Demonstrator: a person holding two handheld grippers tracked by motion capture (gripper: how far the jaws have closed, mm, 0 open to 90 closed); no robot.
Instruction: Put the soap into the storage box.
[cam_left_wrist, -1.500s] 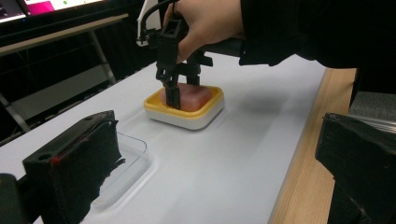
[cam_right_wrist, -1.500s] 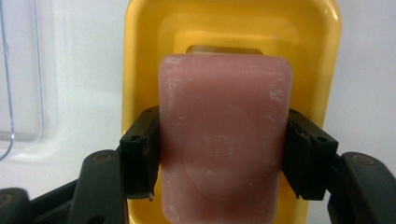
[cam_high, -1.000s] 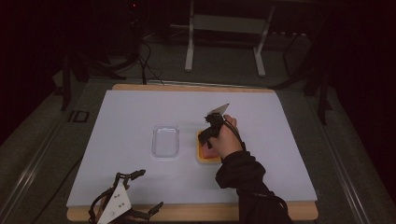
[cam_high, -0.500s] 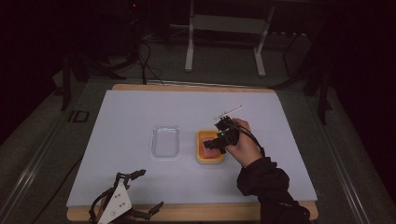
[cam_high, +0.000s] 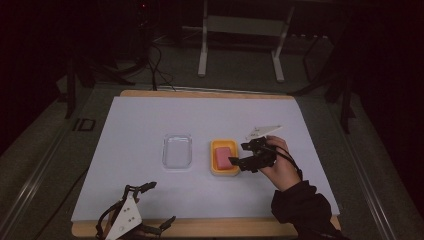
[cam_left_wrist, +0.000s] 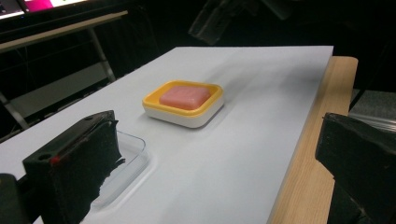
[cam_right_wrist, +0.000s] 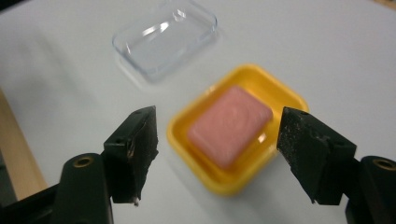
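Left gripper (cam_high: 145, 207) rests on the worktop's (cam_high: 300, 125) near edge, fingers spread, idle. Right gripper (cam_right_wrist: 217, 154) hovers just off the yellow dish (cam_right_wrist: 280, 95), its fingers having just been opening, nothing between them. Pink soap (cam_right_wrist: 231, 125) sits seated in the dish. Clear lid (cam_right_wrist: 166, 35) lies beside it, apart, unobstructed.

A dim lab: white-covered table (cam_high: 150, 130), cables (cam_high: 155, 60) (floor), metal stand (cam_high: 240, 45).
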